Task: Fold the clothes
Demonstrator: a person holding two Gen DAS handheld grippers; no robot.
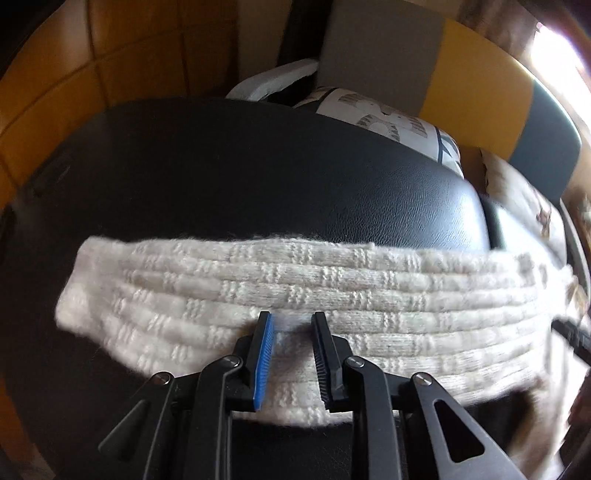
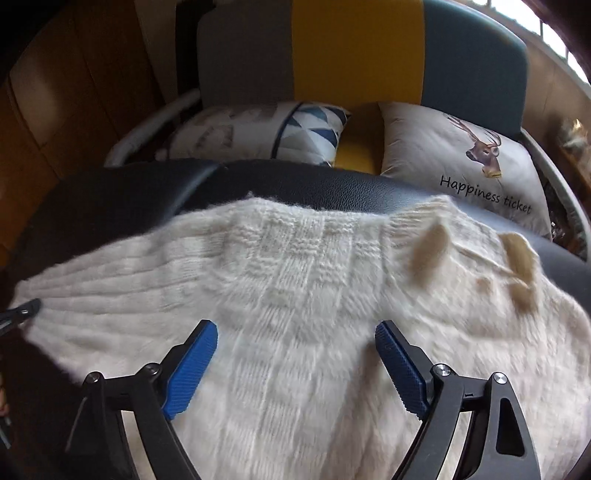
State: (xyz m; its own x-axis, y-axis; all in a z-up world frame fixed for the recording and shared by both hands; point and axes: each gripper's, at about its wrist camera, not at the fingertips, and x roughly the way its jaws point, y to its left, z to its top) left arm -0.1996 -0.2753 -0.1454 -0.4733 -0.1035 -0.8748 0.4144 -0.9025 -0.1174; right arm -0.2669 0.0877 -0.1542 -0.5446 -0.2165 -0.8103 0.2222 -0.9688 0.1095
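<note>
You are pinching the cream ribbed knitted sweater (image 1: 295, 295) in your half-closed left claw (image 1: 291, 321); your right claw (image 2: 295, 332) is hovering wide open, holding nothing. Next, grip the sweater there and fold it over.

looks like someone's living room at home. there's a sofa (image 2: 354, 48) with a backrest in grey, mustard yellow and teal panels, and two throw pillows on it: one with blue triangles (image 2: 310, 129), one with a deer head and "happiness ticket" printed on it (image 2: 461, 162). warm wood panelling (image 1: 122, 55) runs behind, daylight comes in from a window (image 2: 554, 33) at the far right, and a black leather surface (image 1: 258, 166) sits just in front of the sofa.
</note>
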